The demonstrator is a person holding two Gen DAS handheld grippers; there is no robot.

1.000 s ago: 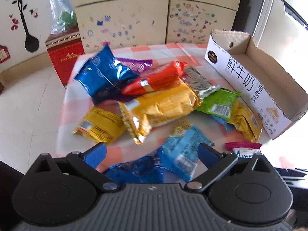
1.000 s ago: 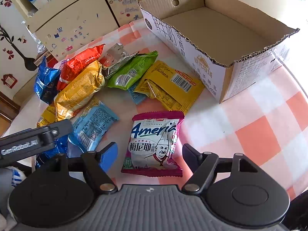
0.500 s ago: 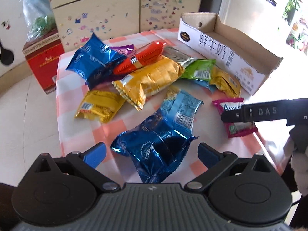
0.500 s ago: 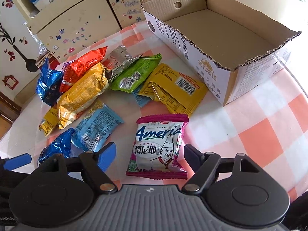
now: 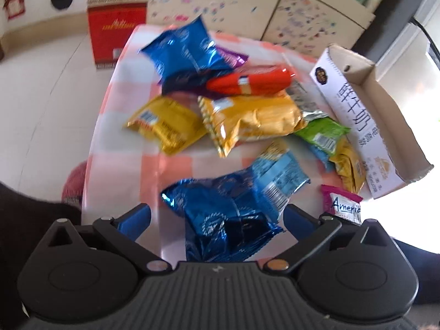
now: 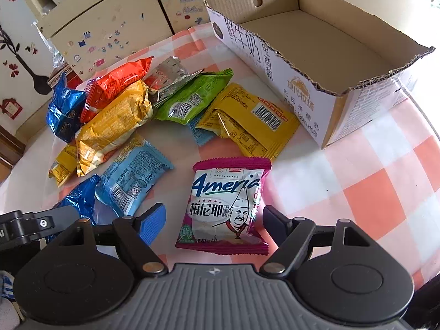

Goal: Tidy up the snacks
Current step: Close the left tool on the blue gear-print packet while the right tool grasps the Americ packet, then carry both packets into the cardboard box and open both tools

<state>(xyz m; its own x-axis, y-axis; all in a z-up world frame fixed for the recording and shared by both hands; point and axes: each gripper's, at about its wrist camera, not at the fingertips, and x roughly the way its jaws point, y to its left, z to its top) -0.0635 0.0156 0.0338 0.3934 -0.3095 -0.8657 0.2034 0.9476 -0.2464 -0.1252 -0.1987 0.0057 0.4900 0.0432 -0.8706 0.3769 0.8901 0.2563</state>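
Left gripper (image 5: 217,217) has swung over to straddle the dark blue foil pack (image 5: 220,214), right gripper (image 6: 214,217) stays over the magenta Ameria pack (image 6: 225,206), both wide open, holding nothing; cardboard box (image 6: 277,63) unfilled.

The left wrist view is motion-blurred; print on the packets is unreadable there. The dark blue foil packet (image 5: 228,220) has its near end hidden behind the gripper body. The magenta packet (image 5: 342,205) is partly covered by the right finger linkage. In the right wrist view, a light blue packet (image 6: 202,132) is mostly hidden under the green packet (image 6: 192,99) and the yellow packet (image 6: 247,121). The cardboard box (image 6: 275,63) has its far right corner cut off by the picture's edge.
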